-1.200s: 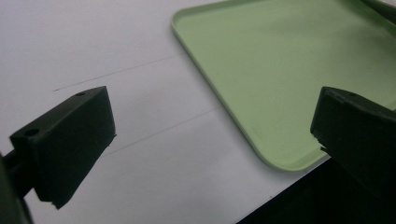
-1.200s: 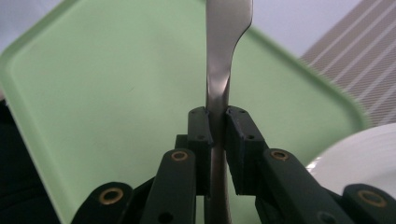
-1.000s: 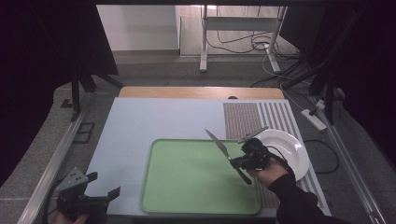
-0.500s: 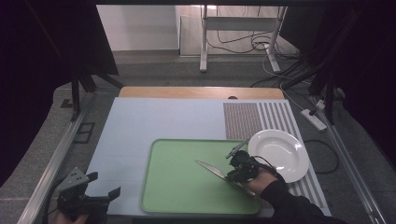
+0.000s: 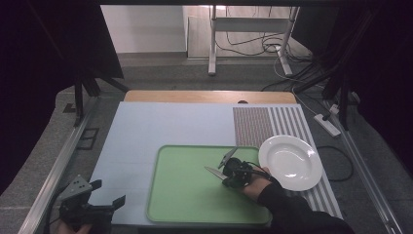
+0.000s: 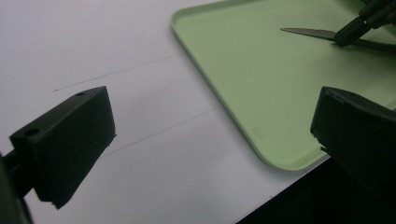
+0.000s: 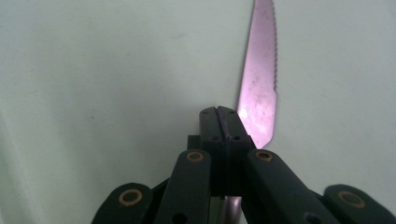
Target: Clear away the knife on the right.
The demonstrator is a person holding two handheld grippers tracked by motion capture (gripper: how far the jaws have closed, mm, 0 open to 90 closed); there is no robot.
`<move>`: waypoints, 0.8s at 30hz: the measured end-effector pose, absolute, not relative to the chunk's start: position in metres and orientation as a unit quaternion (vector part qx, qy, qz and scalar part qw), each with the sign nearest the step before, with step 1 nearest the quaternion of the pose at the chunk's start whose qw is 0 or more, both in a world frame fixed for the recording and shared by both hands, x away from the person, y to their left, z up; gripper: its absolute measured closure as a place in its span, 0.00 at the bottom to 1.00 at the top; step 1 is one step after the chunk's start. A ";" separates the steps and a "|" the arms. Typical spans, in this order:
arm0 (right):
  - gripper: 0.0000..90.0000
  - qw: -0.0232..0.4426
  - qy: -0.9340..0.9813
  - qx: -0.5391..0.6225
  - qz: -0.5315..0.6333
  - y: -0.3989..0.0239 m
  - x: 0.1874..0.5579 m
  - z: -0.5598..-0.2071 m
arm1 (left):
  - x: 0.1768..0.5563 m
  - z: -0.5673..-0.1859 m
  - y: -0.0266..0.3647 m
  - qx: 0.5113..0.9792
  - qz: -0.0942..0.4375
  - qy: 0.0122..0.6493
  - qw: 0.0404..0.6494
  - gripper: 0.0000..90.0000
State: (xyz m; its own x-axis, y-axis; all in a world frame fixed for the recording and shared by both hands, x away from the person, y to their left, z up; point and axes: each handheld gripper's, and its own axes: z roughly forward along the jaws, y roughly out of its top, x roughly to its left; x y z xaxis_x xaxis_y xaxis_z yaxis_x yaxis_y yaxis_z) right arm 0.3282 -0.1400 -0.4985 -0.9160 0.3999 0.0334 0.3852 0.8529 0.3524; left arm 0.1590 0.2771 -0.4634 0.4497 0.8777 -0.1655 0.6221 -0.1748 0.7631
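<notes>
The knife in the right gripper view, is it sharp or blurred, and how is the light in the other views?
Right gripper view: the knife is fairly sharp, with a pink-white glare near the right claw. High view: dim overall, dark edges, the plate brightest. Left gripper view: the left claw is close and soft, the green tray evenly lit.

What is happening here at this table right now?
A person works with a gripper in each hand. The right gripper is shut on a serrated table knife, holding it low over the green tray, blade pointing left in the high view. A white plate sits beside the tray on its right. The left gripper waits open at the table's near left corner, holding nothing.
</notes>
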 end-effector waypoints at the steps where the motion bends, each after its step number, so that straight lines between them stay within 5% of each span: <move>1: 1.00 0.034 0.962 0.207 0.174 -0.142 0.329 -0.498 | 0.159 -0.463 0.277 0.750 0.159 0.500 0.403 0.00; 24: 1.00 0.059 0.942 0.280 0.174 -0.177 0.365 -0.496 | 0.159 -0.463 0.276 0.751 0.160 0.500 0.401 0.00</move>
